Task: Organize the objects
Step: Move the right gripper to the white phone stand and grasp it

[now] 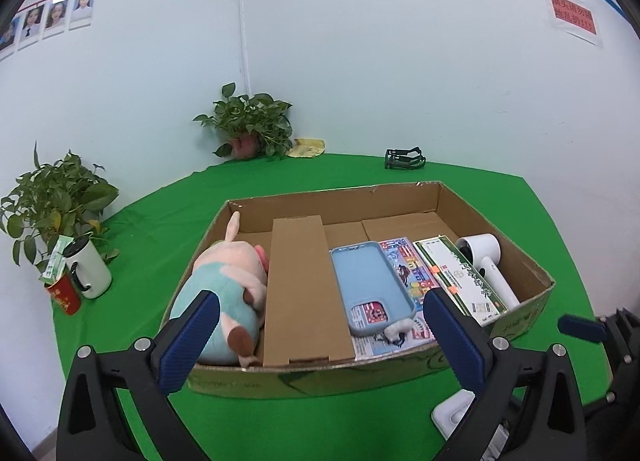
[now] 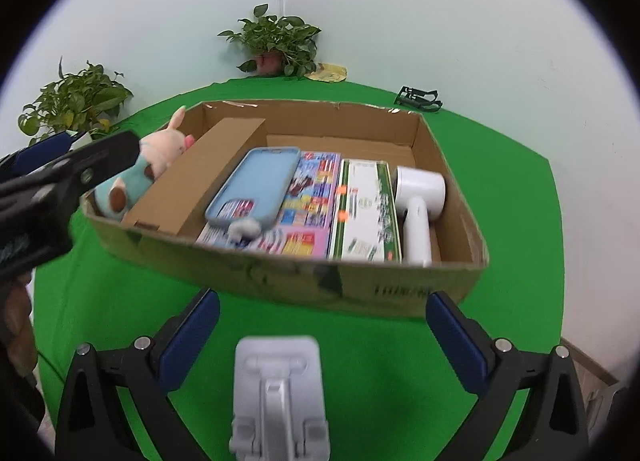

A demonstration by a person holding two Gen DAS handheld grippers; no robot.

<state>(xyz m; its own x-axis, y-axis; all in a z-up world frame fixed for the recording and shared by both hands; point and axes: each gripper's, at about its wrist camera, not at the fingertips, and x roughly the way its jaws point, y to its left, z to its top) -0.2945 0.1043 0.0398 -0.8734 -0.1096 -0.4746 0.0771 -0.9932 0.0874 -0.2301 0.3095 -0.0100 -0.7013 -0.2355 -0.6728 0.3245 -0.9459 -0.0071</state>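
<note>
Box [image 1: 496,313]: we counted a plush toy [image 1: 224,281], cardboard insert [image 1: 304,293], phone case [image 1: 370,283], booklet [image 2: 308,197], carton [image 2: 366,209] and hair dryer [image 1: 486,261] inside. Outstanding, we judged: white stand [image 2: 278,389] lay between the right tongs [image 2: 320,345], spread apart. Left tongs [image 1: 320,341] likewise apart, empty.

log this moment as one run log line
left claw: open, empty | right claw: open, over white stand | cardboard box: holds plush, phone case, hair dryer
</note>
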